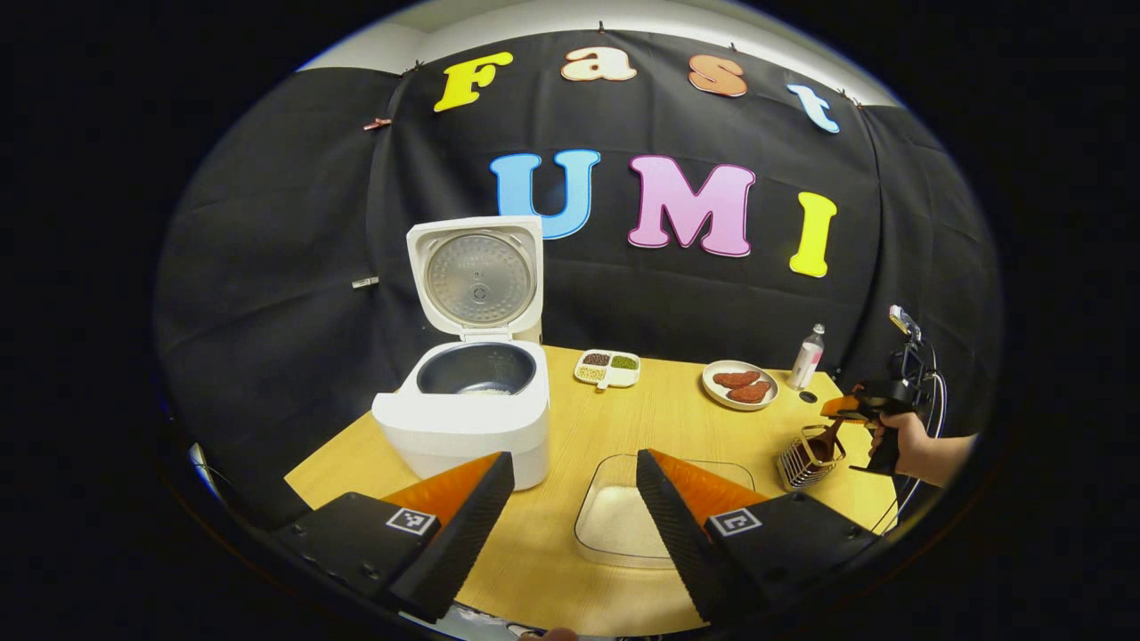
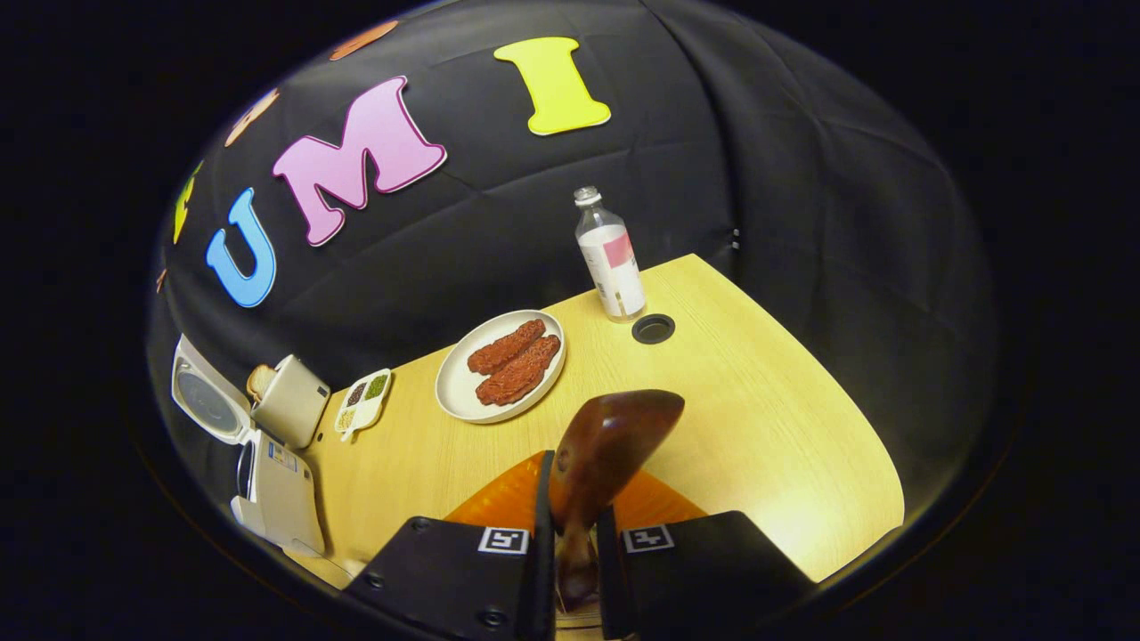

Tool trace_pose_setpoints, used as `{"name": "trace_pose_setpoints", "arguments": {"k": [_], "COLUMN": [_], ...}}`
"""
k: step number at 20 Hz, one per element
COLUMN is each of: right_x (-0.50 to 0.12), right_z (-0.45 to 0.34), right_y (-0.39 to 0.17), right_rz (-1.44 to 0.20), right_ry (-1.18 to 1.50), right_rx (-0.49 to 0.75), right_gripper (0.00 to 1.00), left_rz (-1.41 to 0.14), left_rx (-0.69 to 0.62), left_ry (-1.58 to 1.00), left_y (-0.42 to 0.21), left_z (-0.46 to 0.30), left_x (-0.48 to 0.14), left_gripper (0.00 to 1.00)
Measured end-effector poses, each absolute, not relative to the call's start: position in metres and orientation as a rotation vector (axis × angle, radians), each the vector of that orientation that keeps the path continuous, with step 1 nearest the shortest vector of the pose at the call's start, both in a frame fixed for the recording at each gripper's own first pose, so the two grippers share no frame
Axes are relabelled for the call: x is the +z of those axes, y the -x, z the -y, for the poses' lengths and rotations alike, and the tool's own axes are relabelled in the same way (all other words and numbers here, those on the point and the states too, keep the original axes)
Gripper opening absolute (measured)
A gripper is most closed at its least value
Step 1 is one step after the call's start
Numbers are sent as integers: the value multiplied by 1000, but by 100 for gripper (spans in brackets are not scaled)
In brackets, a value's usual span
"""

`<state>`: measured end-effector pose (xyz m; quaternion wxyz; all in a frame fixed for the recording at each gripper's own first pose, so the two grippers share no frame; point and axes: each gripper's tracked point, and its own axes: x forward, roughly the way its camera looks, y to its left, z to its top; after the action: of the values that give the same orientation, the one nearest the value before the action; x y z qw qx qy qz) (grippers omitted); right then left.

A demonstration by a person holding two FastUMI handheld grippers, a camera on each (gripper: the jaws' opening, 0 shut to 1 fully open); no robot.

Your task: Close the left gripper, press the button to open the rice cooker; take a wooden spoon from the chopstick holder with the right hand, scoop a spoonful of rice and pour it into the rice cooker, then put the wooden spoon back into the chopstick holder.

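Right gripper view: right hand-held gripper pinching wooden spoon handle. Left hand-held gripper spread. Rice cooker open, far left. Chopstick holder near right. Lower spoon straight, release once seated.

A white plate with two reddish-brown pieces of food lies on the wooden bench. Beside the plate, toward the bench's far corner, stands a clear bottle, upright, with a round dark hole just in front of it. On the plate's other side sits a small divided dish of mixed grains.
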<state>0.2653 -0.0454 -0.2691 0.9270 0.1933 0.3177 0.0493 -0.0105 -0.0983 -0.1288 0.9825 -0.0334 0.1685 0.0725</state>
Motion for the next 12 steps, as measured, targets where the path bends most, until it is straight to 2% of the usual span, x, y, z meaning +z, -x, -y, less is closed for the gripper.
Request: {"name": "trace_pose_setpoints", "arguments": {"k": [2, 3, 12], "right_x": [-256, -248, -152], "right_z": [46, 47, 54], "right_y": [-264, -266, -236], "right_rz": [-625, -602, -444], "right_ry": [-402, -410, -413], "right_rx": [97, 89, 29], "right_gripper": [15, 18, 18], "left_rz": [-341, -335, -277], "left_rx": [142, 142, 122], "left_ry": [129, 154, 179], "left_y": [14, 15, 28], "left_z": [97, 95, 43], "left_x": [-128, -126, -123], "left_gripper": [95, 96, 95]}}
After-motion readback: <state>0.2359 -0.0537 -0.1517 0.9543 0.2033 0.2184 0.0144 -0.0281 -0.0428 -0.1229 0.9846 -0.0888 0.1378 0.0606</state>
